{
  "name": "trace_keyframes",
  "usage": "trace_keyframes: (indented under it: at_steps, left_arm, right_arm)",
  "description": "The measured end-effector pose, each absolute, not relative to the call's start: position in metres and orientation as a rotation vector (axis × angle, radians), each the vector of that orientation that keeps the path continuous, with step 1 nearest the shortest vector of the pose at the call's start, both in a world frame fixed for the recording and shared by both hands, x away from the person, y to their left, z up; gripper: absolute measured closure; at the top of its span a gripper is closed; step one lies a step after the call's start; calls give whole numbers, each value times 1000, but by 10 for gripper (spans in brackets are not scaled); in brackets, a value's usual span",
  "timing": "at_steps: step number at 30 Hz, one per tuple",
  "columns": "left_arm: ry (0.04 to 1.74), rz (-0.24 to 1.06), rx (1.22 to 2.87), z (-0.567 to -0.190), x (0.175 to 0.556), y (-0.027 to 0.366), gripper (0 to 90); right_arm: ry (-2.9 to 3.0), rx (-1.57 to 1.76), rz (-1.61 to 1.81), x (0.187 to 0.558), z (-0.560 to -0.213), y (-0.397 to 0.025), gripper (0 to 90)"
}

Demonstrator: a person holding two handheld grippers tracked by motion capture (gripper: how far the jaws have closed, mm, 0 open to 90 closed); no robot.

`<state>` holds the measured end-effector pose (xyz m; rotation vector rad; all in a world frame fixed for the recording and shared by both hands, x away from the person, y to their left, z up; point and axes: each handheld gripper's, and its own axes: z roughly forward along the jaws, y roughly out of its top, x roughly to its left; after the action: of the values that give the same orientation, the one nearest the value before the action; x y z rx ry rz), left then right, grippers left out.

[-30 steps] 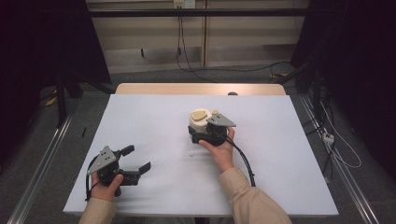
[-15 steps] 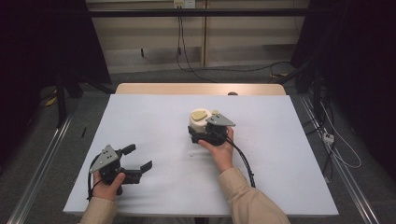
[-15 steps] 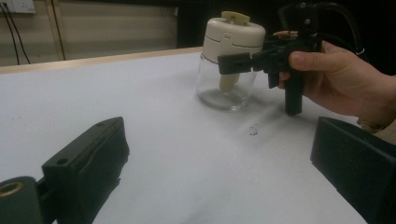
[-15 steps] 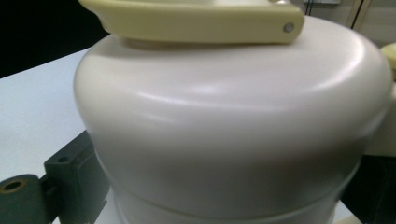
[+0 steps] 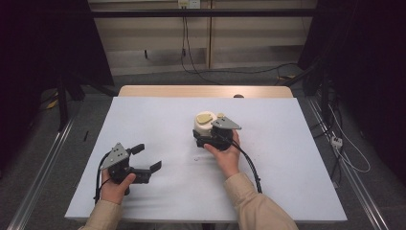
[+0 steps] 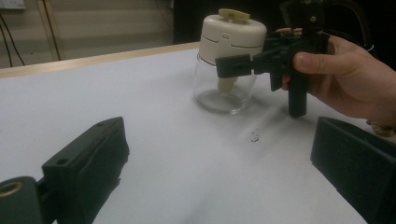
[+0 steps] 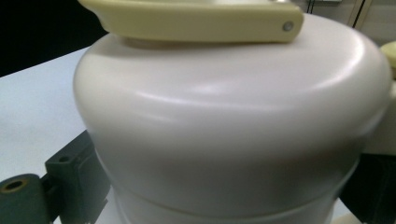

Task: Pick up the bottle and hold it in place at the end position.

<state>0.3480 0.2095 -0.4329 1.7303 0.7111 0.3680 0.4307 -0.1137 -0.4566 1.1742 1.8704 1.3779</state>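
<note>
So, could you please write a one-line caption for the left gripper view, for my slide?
Right gripper closed around cream-lidded clear glass jar standing on white table; open left gripper faces it.

Right gripper (image 6: 233, 65) jaws reach round the jar (image 6: 219, 91); far jaw hidden behind it, so contact can't be judged. Right gripper view: cream lid (image 7: 233, 135) blurred, cut off at bottom edge, glass hidden. Small dark speck (image 6: 254, 136) on table (image 5: 158, 120): too small to ID.
</note>
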Motion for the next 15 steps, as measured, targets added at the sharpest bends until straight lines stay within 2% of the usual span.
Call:
trace_keyframes:
  at_steps: [15]
  left_arm:
    - [709, 349, 1744, -420, 371, 183, 43]
  right_arm:
    - [1870, 1192, 1375, 431, -457, -113, 57]
